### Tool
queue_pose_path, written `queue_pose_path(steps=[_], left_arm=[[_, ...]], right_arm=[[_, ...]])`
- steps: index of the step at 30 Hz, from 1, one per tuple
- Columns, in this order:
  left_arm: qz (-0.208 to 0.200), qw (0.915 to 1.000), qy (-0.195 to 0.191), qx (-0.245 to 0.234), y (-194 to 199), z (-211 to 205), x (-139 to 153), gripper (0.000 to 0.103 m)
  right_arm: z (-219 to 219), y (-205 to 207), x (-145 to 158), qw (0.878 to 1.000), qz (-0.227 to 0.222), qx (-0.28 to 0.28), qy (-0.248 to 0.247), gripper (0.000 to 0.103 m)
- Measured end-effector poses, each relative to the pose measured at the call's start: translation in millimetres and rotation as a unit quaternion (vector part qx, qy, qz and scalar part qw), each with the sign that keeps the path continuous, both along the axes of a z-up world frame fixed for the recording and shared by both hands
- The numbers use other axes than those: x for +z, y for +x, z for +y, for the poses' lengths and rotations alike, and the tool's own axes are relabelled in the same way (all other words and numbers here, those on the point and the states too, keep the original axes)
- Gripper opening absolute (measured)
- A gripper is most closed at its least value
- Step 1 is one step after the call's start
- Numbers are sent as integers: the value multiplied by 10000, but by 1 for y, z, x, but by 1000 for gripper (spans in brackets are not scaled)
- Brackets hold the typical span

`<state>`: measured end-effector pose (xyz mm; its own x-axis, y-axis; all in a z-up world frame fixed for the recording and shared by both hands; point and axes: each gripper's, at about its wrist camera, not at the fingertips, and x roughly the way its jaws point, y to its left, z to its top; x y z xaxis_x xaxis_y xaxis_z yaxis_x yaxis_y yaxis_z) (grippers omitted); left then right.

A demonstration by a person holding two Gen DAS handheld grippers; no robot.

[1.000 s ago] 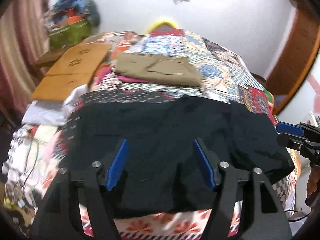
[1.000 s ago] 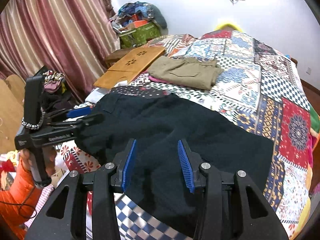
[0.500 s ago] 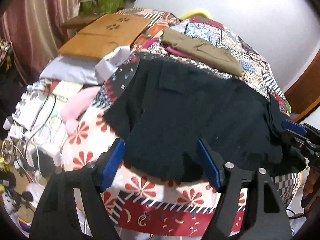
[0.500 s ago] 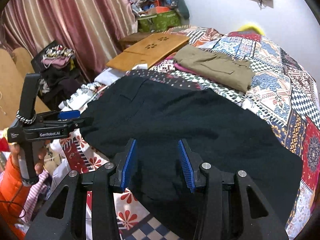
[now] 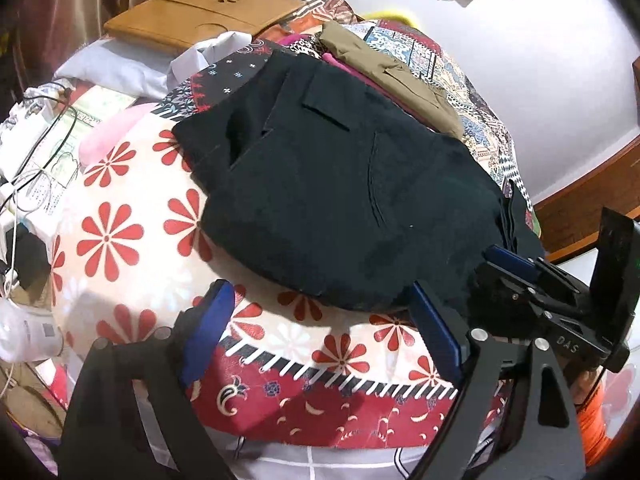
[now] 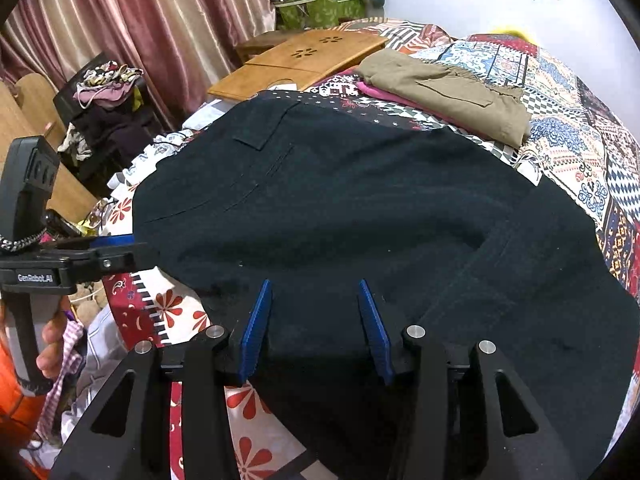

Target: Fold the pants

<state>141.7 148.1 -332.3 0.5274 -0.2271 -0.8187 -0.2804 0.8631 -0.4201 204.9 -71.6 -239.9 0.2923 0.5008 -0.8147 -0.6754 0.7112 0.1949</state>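
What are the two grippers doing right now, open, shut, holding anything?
Left gripper: open and opening wider, nothing between its jaws, just off the edge of the black pants.
Right gripper: open, holding nothing, poised over the pants.

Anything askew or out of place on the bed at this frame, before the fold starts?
Nothing damaged or spilled. The black pants lie spread but slightly rumpled, with a crease near the right end and the near edge hanging over the bedspread edge. Folded khaki pants sit behind them. The clutter of cables beside the bed is untidy.
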Motion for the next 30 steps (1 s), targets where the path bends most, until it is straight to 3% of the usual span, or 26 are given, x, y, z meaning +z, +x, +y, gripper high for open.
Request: queue_pose_path(steps=[10, 17, 22, 27, 30], left_arm=[[-70, 9998, -154, 87, 38, 3, -13, 89], [-103, 9992, 261, 296, 58, 2, -16, 88], [-22, 9970, 499, 585, 60, 5, -14, 68], [-18, 9958, 676, 621, 56, 8, -3, 37], [-110, 9942, 990, 408, 59, 3, 8, 33]], right_arm=[[3, 0, -3, 10000, -19, 25, -54, 42], [1, 2, -7, 10000, -1, 43, -55, 42], [1, 2, -8, 10000, 24, 29, -40, 42], [1, 2, -9, 10000, 41, 14, -21, 42], [0, 2, -7, 10000, 69, -7, 1, 42]])
